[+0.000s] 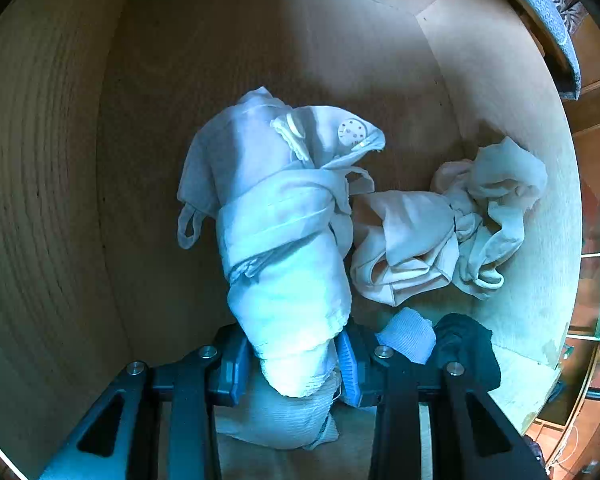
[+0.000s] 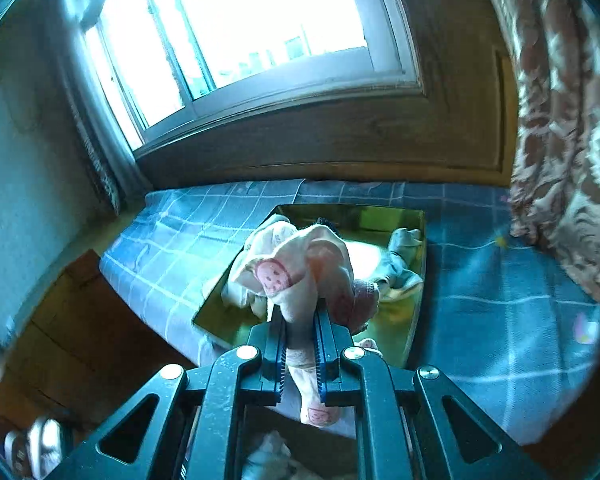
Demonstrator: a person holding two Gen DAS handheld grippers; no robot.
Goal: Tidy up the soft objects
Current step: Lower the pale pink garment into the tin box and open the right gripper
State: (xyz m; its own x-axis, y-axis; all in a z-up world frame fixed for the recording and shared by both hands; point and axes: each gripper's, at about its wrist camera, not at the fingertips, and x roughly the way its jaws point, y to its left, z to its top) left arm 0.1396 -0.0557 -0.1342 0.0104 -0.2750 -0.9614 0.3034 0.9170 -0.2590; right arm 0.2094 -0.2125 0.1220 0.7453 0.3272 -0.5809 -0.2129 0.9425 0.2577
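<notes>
Soft garments are the subject: two are in hand. A pale rolled garment (image 1: 276,216) is clamped between the pads of the left tongs (image 1: 292,364), which point steeply down into a wooden box (image 1: 52,200). The roll's far end hangs toward the box floor; whether it touches the floor cannot be told. Beside it, to the right, a crumpled cream cloth (image 1: 440,236) lies against the box wall, and near the tongs a light ribbed piece (image 1: 408,340) and a dark piece (image 1: 468,344) lie at the box's near edge.

The right tongs (image 2: 300,356) are closed tight on a small pink printed garment (image 2: 296,276), which is held above the bed (image 2: 500,320). The bed carries a blue checked cover. On it stands an open tray (image 2: 418,236) with more pale cloth (image 2: 400,264) inside. A window (image 2: 260,20) is behind, a patterned curtain (image 2: 572,160) at the right.

Step in hand, as judged: the placing phase. The left roll is ready to be set down in the box; the pink garment is lifted clear of the tray for carrying.

Next move, as judged:
- Lower the roll onto the bare floor left of the cream cloth
- Part the left tongs and withdraw straight up, so that the roll does not unwind
- Carry the pink garment across with the grip kept firm, since thin cloth slips easily
</notes>
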